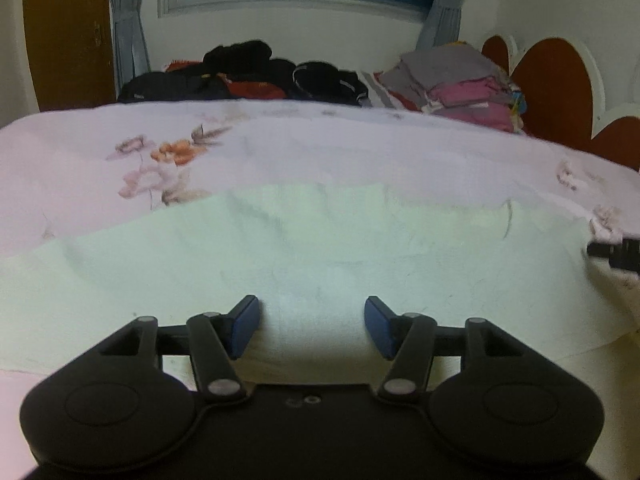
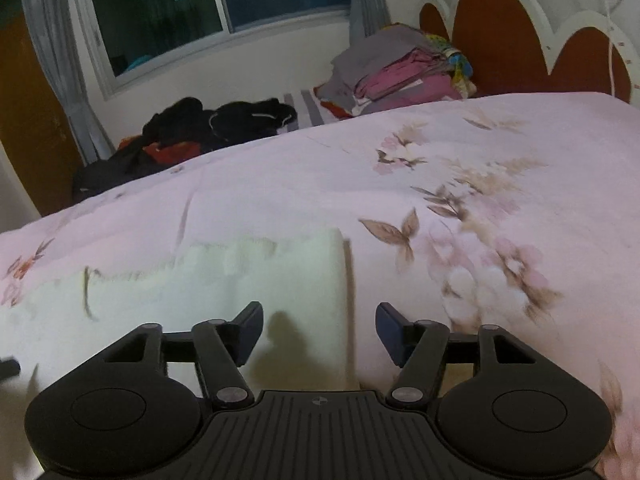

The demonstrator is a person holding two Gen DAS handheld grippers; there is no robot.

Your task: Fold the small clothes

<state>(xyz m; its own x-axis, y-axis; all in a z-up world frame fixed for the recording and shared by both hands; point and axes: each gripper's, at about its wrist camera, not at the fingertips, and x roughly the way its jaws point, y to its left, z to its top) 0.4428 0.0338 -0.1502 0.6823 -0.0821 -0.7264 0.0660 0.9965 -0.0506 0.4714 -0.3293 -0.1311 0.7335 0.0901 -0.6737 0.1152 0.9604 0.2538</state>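
A pale white garment (image 1: pixel 304 248) lies spread flat on the pink floral bedspread (image 1: pixel 280 144). My left gripper (image 1: pixel 312 326) is open just above the garment's near part, jaws wide apart with nothing between them. In the right wrist view the same garment (image 2: pixel 240 280) shows with its right edge running up between the jaws. My right gripper (image 2: pixel 319 332) is open over that edge, empty. The right gripper's tip (image 1: pixel 616 252) shows at the far right of the left wrist view.
A heap of dark and red clothes (image 1: pixel 248 76) lies at the far side of the bed under the window. A stack of folded grey and pink clothes (image 1: pixel 460 84) sits by the red headboard (image 1: pixel 552 80). The bedspread (image 2: pixel 480 184) stretches to the right.
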